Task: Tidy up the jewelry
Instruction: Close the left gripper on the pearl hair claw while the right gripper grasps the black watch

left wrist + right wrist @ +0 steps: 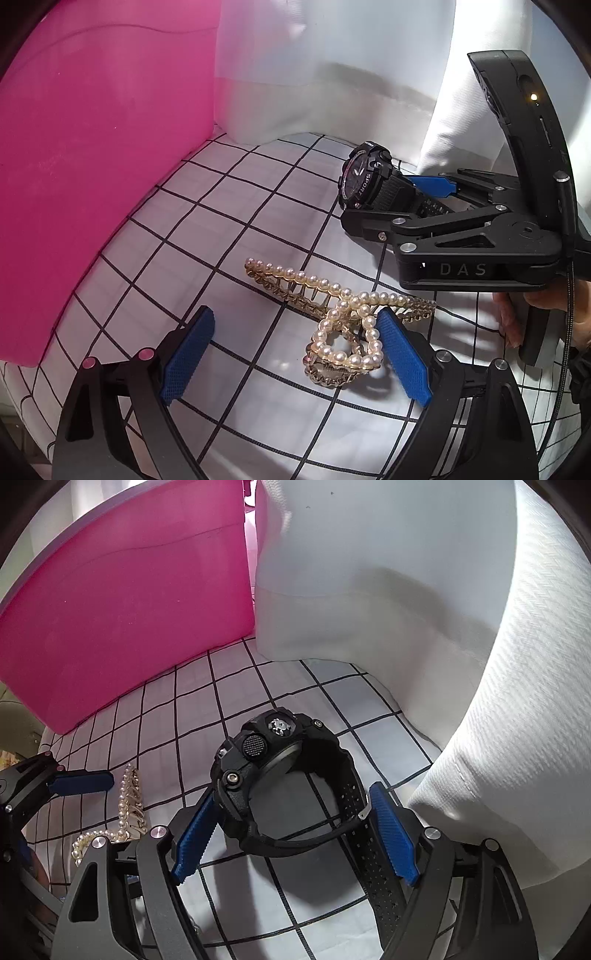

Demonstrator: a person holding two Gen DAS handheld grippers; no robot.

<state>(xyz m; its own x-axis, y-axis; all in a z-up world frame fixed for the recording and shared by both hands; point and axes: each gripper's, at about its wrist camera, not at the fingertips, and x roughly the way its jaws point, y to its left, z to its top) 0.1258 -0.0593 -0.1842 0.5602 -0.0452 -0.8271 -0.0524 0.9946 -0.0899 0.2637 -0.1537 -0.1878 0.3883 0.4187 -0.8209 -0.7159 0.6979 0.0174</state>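
Note:
A gold hair claw clip set with pearls (343, 317) lies on the checked cloth (229, 206). My left gripper (295, 354) is open, its blue pads on either side of the clip's looped end, the right pad close to the pearls. A black sport watch (284, 775) stands on its side on the cloth. My right gripper (295, 830) is open around the watch, its blue pads on either side of the strap; the left pad touches the case. The watch (369, 177) and right gripper (417, 199) also show in the left wrist view. The clip (127, 808) shows at the left of the right wrist view.
A pink plastic bin (96, 155) stands at the back left, with a translucent white bin (351, 579) beside it. A white textured pillow or cloth (517, 709) rises on the right, close to the right gripper.

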